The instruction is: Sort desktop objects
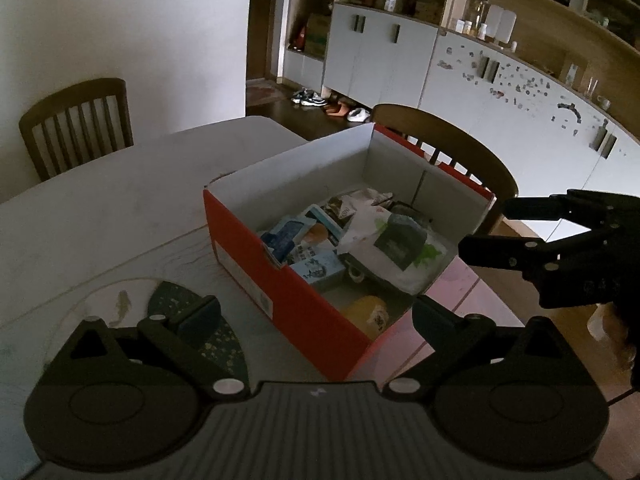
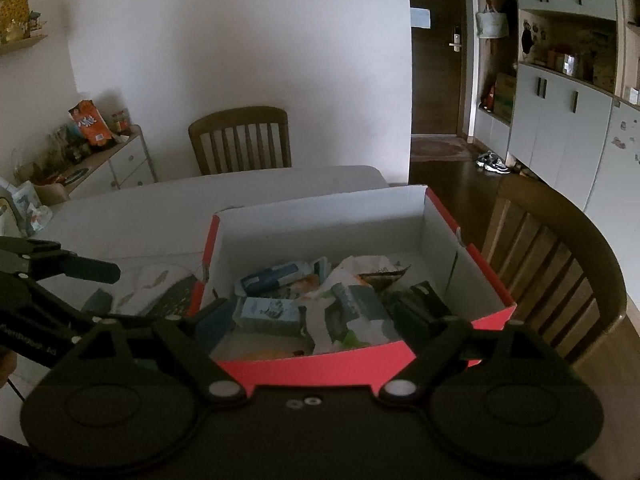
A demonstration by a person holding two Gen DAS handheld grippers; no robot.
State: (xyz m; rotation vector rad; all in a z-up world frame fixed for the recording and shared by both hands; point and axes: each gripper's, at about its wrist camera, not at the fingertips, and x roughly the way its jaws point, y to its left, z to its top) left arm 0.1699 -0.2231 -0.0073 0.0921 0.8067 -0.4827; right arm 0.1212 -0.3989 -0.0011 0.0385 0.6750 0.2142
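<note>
Red box (image 1: 280, 280) sits on the table (image 1: 100, 208), near its edge, open-topped, holding loose packets: a white pouch (image 1: 384, 248) on top, a blue carton (image 1: 320, 270) beside it, something yellow (image 1: 368, 312) at the near end. My left gripper (image 1: 316, 312) is spread wide above the box's near corner, nothing between the fingers. My right gripper (image 2: 316, 312) is spread over the box too, empty. A wooden chair (image 2: 560, 264) stands just behind the box.

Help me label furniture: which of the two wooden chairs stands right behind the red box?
The chair with the curved back at the table's right side, right behind the red box. The other chair stands at the far end, against the white wall.
</note>
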